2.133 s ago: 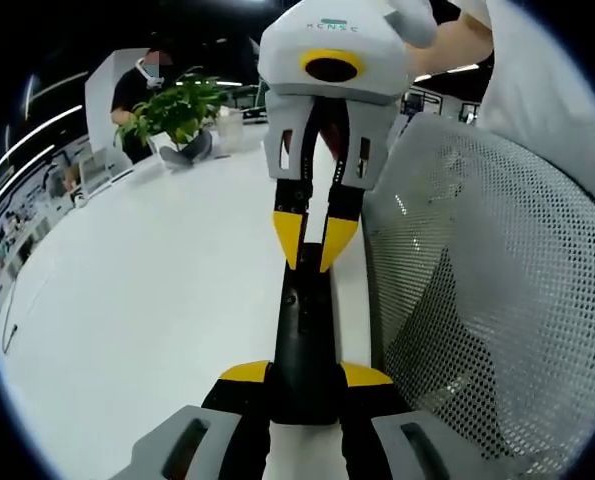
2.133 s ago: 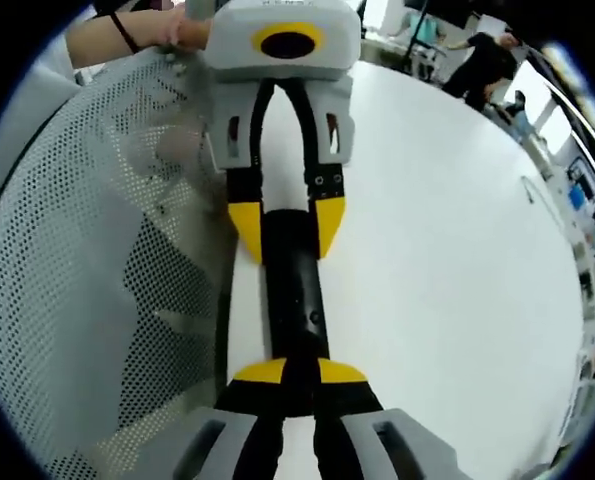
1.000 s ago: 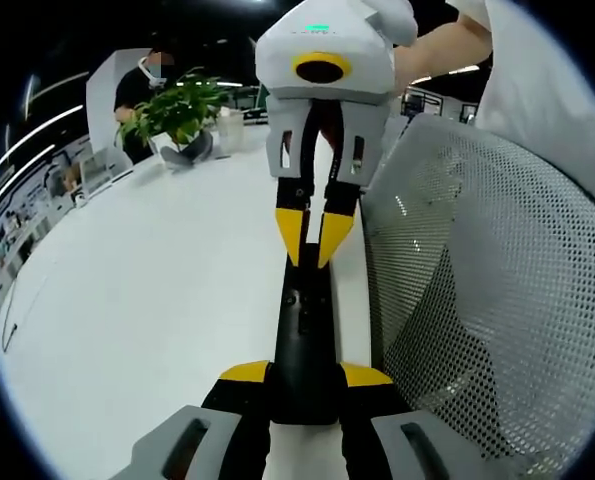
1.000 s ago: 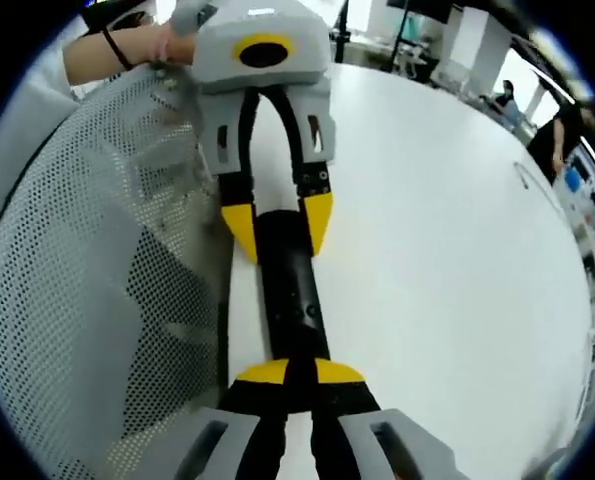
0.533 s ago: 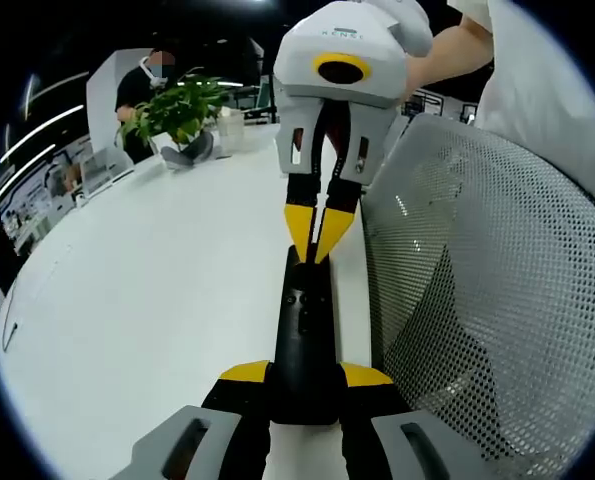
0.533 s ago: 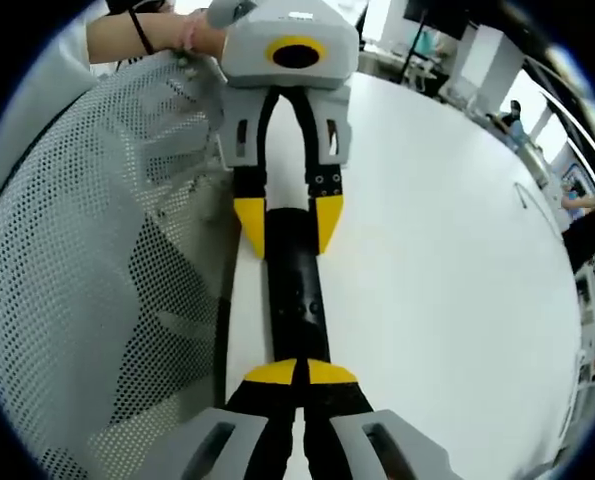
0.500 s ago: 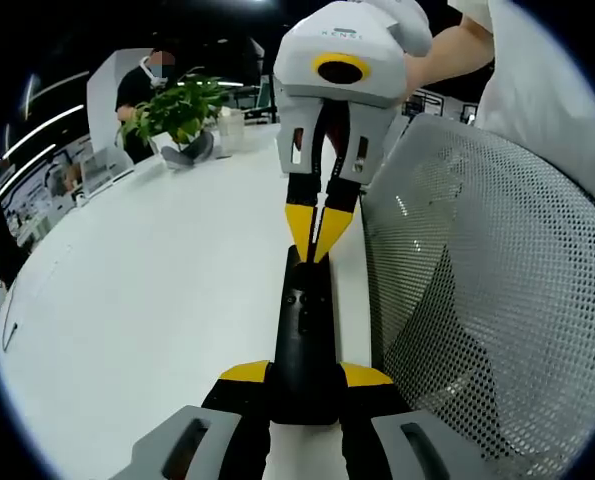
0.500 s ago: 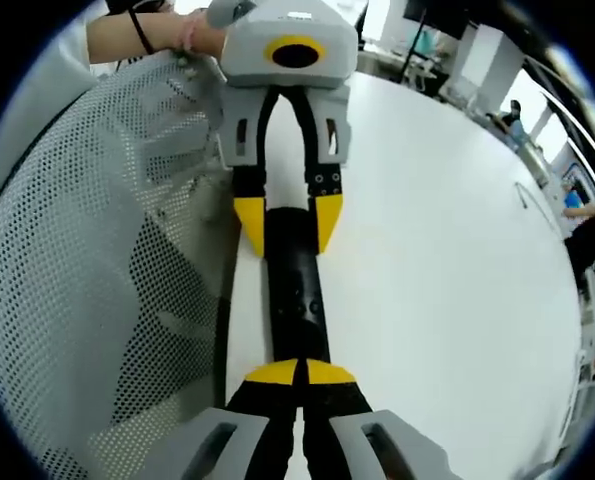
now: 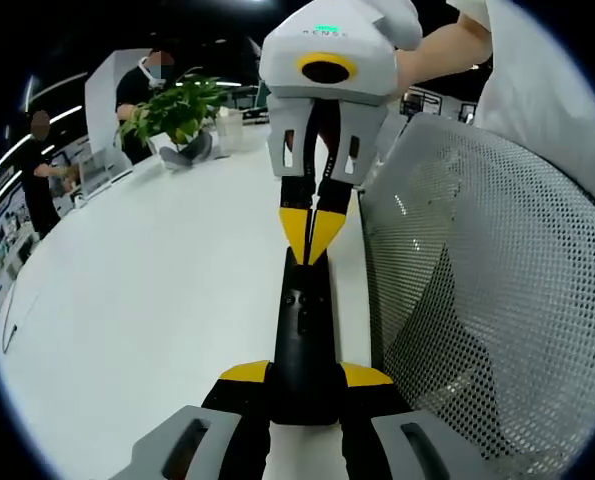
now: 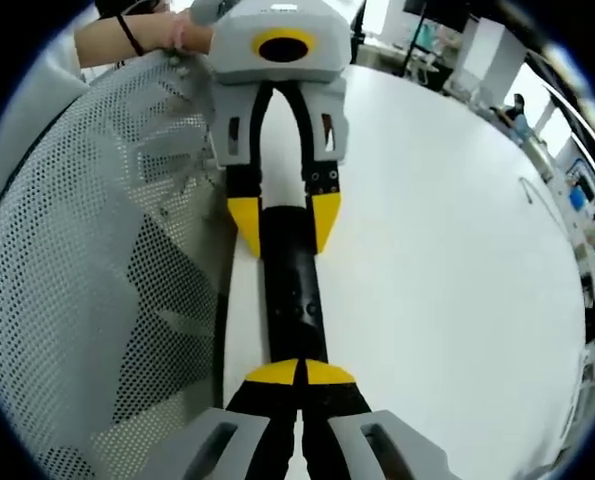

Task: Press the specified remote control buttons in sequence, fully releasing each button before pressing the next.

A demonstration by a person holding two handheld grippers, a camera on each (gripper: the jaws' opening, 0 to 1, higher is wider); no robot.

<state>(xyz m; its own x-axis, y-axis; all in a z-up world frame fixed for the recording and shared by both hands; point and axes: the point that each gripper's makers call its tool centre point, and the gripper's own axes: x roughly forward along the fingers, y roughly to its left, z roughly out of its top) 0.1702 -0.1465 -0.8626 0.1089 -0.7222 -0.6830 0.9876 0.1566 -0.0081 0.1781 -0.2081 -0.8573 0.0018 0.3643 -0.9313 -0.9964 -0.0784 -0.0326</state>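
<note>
Pressing remote on table.
My left gripper clamps remote; right gripper tips closed together on it, might slip off the button.

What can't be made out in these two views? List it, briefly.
1. Left gripper view: the button under the right gripper; its closed yellow tips cover that spot on the slim black remote control.
2. Both views: button markings, too small.
3. Right gripper view: the remote's far end, hidden between the jaws of the left gripper.
</note>
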